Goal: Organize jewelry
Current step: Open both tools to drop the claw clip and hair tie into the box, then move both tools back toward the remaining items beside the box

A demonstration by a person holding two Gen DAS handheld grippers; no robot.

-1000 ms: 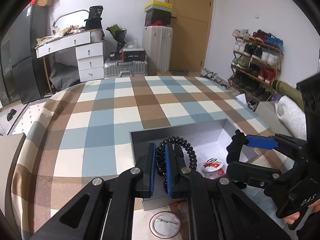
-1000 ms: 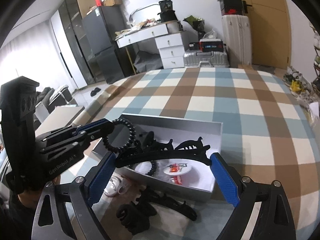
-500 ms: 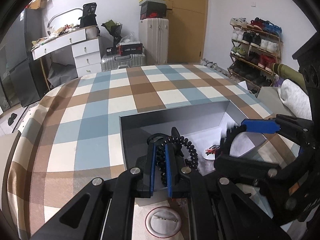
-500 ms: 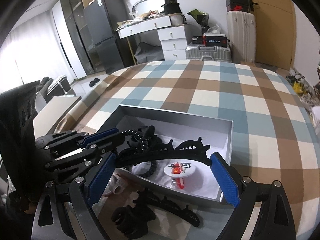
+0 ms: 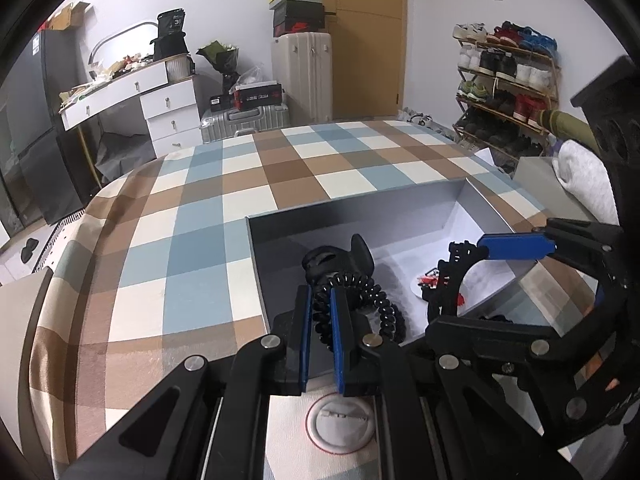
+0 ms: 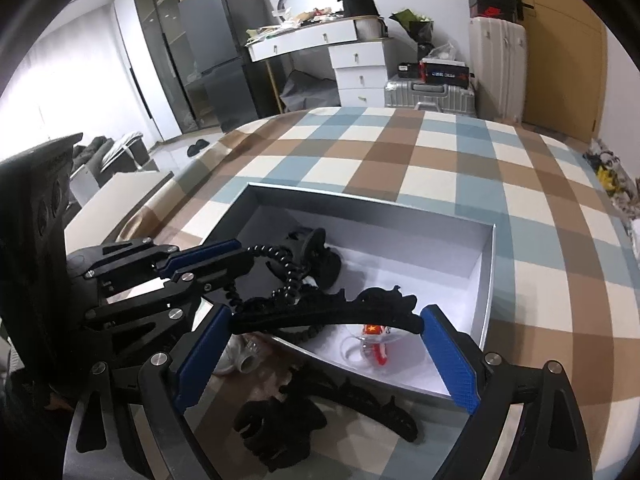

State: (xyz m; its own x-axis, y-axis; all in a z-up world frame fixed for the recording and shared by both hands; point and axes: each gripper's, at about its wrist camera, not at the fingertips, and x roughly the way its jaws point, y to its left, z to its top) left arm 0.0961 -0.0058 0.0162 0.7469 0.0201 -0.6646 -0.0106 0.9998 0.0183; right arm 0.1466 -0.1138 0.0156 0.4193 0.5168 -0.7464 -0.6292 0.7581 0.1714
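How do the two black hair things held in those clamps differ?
The coiled hair tie is a springy spiral loop; the hair clip is a long, rigid, curved bar with teeth. The left gripper pinches the tie with jaws nearly together; the right gripper spans the clip end to end, jaws wide. Both are black, held over the grey box.

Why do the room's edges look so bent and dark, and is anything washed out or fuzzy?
Left wrist view: the fisheye lens bows the checked blue-and-brown bedcover and blackens the corners; the grey open box looks sharp. Right wrist view: the same bending, window glare bleaches the far left, and the near black toothed hair clip looks slightly soft.
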